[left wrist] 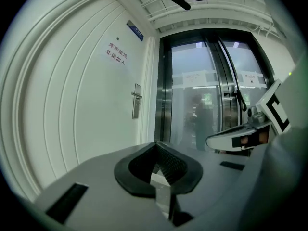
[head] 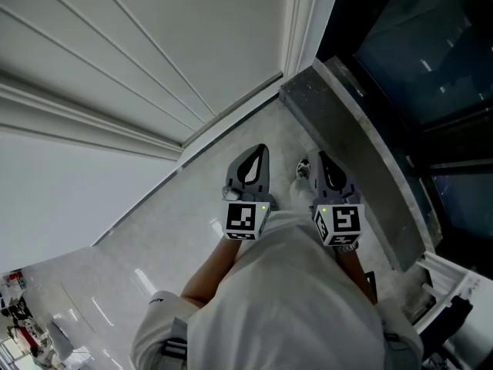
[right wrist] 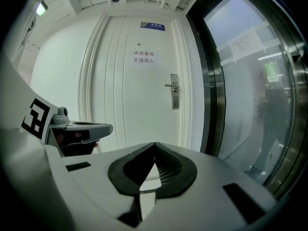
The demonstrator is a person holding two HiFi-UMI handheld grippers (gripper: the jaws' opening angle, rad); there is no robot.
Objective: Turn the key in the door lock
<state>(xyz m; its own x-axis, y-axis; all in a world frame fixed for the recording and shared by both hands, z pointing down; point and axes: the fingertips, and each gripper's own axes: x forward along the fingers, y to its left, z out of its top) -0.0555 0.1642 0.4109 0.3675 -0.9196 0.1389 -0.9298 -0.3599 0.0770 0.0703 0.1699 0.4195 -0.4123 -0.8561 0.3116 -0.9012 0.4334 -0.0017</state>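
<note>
The white door (right wrist: 139, 90) stands some way ahead, with a metal lock plate and lever handle (right wrist: 174, 91) on its right side. The same handle (left wrist: 136, 100) shows small in the left gripper view. No key can be made out at this distance. My left gripper (left wrist: 156, 144) and right gripper (right wrist: 154, 144) are held side by side, both shut with nothing between the jaws. In the head view the left gripper (head: 260, 151) and right gripper (head: 321, 157) point over the pale floor toward the door's foot, well apart from it.
Dark glass sliding doors (left wrist: 211, 95) with metal frames stand right of the white door. A grey stone threshold (head: 362, 153) runs along their foot. A printed notice (right wrist: 144, 57) and a small blue plate (right wrist: 152, 26) sit on the door.
</note>
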